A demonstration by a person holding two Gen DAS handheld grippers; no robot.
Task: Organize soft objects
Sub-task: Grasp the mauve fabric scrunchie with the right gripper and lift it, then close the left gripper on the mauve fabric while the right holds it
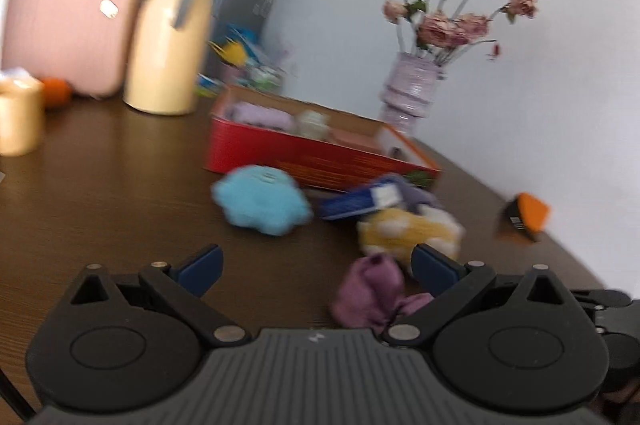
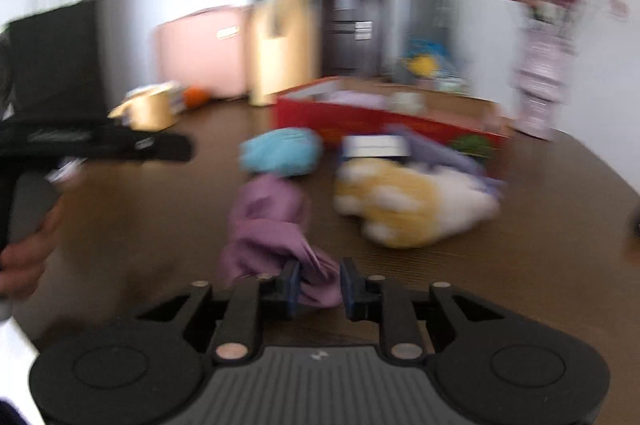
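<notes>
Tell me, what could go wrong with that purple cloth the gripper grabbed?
The right gripper pinches only one end of the purple cloth, so it might slip out when lifted. The loose part trails on the table near the blue plush and could drag it along. The red box already holds things, so the cloth may catch its rim.

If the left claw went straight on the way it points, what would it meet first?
Probably the blue plush toy: it lies ahead between the open left claw fingers, with bare table before it. The purple cloth sits off to the right. Blur leaves depth uncertain.
</notes>
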